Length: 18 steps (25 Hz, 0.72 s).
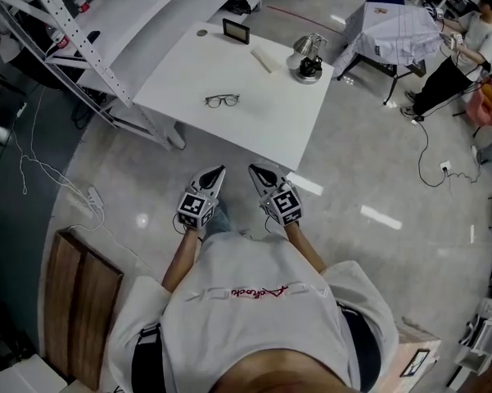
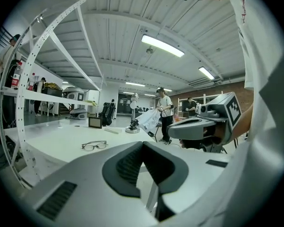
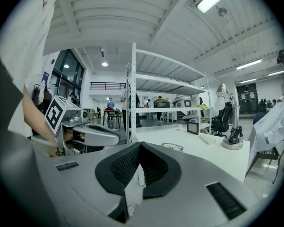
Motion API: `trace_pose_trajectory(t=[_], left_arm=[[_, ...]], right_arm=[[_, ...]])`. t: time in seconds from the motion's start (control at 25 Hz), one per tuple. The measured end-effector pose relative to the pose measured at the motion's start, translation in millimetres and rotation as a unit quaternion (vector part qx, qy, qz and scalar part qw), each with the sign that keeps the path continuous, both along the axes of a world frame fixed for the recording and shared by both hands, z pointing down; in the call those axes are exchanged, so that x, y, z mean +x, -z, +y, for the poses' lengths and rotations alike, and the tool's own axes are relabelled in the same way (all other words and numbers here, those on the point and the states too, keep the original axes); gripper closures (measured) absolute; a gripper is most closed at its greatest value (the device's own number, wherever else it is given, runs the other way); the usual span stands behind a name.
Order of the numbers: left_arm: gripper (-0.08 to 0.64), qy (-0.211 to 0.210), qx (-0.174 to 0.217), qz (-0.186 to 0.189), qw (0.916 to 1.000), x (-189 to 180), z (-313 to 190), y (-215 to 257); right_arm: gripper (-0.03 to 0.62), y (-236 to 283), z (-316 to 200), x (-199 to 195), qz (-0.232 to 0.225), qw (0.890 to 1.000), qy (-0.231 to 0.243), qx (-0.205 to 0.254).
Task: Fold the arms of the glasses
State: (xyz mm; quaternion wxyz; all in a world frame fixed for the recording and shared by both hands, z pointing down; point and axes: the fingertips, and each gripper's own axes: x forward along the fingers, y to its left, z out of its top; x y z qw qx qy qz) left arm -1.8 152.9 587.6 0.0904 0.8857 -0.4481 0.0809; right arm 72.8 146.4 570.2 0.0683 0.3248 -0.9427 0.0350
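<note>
The glasses (image 1: 222,100) lie alone near the middle of the white table (image 1: 262,125), their arms apparently unfolded. We hold the left tool (image 1: 219,171) and the right tool (image 1: 253,170) side by side, short of the table's near edge. Each has its jaws closed together on nothing. In our judgement both should open before arriving, one to steady the front and the other to swing an arm inward gently.

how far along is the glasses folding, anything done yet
Done: nothing visible; the glasses lie on the white table, arms apparently unfolded. In hand: nothing; the left gripper and right gripper are both shut, empty, short of the table's edge. Left: reach the glasses and fold both arms.
</note>
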Motion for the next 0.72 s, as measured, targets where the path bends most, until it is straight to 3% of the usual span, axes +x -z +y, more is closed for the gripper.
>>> trace_pose_trajectory(t=[0.72], left_arm=[[0.531,-0.001,0.008,-0.009,0.9999,-1,29,4]], right_arm=[[0.560,2,30,-6,0.020,1.000,0.014,0.017]])
